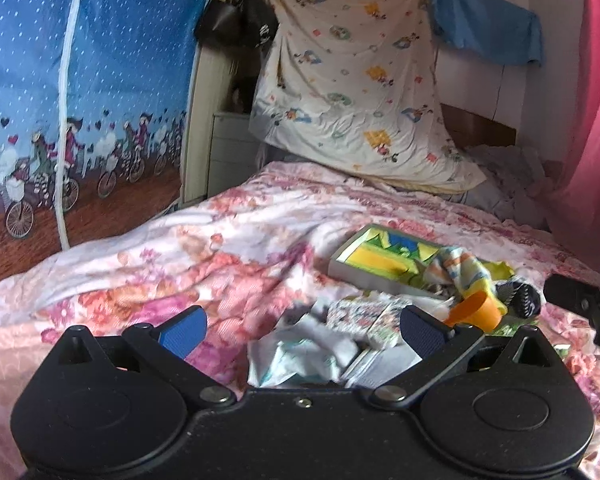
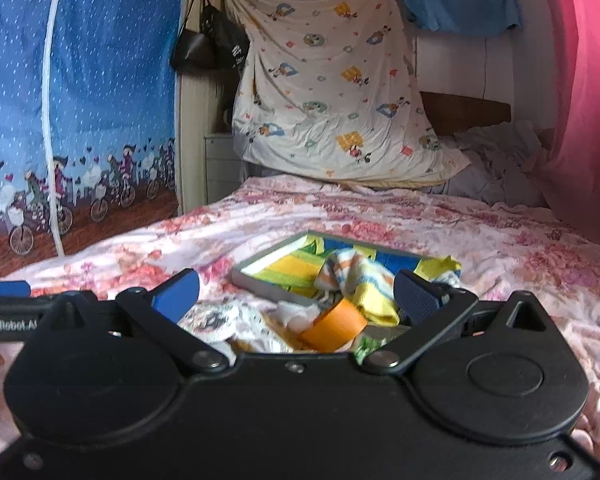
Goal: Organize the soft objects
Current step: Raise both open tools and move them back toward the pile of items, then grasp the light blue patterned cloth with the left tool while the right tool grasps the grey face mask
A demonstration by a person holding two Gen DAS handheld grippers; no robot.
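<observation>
both claws, left claw (image 1: 302, 330) and right claw (image 2: 296, 294), gape wide above the soft pile (image 1: 300, 356); striped sock (image 2: 360, 280) at 12 o'clock.

Free room: wide bare stretch of floral bedspread (image 1: 148, 264) across left & centre of both views, nothing on it, open up to the hanging cartoon sheet (image 1: 352, 92) at top centre. Also clear bedspread at right in right wrist view, up to pink curtain (image 2: 588, 80). Obstacles: low centre-right clutter w/ grey tray (image 2: 260, 276), striped cloth (image 2: 364, 276) draped over its near edge, orange cup (image 2: 336, 324) just in front, white crumpled cloths (image 1: 300, 356) nearest. Blue curtain (image 1: 80, 80) walls off left edge
</observation>
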